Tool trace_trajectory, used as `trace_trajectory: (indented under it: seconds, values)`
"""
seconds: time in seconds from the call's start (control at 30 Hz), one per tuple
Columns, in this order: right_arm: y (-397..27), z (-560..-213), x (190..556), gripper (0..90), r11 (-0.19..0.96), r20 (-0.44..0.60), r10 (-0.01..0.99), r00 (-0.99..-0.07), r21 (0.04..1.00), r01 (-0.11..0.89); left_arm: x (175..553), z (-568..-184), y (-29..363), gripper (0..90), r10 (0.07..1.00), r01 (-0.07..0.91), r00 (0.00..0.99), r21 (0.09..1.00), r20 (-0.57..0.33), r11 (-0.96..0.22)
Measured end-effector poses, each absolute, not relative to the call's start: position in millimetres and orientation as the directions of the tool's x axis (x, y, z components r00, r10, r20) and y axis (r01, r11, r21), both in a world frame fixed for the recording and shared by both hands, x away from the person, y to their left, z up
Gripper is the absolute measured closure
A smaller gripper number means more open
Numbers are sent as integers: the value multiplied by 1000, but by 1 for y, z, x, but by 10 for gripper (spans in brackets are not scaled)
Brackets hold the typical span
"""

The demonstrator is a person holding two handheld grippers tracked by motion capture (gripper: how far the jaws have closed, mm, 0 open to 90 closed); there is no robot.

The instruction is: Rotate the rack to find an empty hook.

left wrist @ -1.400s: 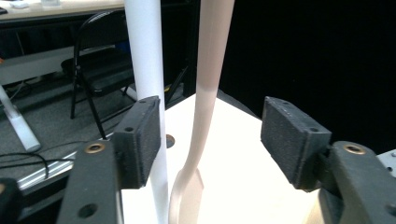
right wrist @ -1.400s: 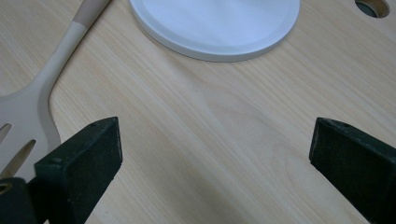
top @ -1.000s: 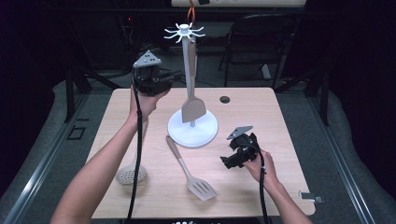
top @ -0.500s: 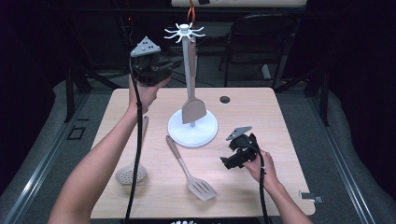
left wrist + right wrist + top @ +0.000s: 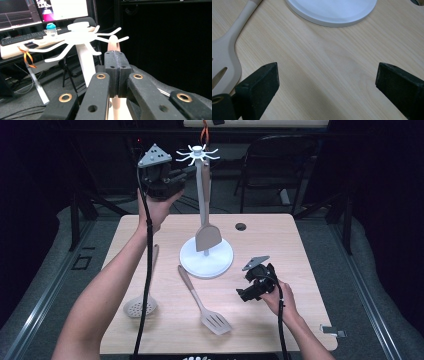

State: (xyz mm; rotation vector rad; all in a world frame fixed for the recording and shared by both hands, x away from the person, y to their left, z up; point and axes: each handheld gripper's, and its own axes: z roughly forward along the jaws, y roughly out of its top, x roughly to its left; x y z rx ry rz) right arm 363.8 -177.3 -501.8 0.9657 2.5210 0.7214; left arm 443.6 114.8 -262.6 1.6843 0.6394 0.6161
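The left claw (image 5: 186,179), closed on the upper handle of the spatula (image 5: 207,236), holds it hanging vertically just beside the hook rack (image 5: 198,155) at hook height, while the right claw (image 5: 246,295) rests wide open and empty low over the desk (image 5: 280,245).

High view set above, facing down on the white stand (image 5: 206,262), left gripper view level beside its hooks, right gripper view close over its base, stand shared.

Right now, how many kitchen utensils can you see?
3: a solid spatula hanging at the white stand, a slotted spatula lying on the table, and a skimmer lying at its left.
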Motion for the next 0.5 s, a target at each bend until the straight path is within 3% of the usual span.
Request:
trace_trajectory:
  seconds: [0.5]
  values:
    - [-177, -502, 363, 53, 645, -145, 692, -707, 565, 515, 448, -258, 122, 900, 731, 93, 679, 982, 60, -166]
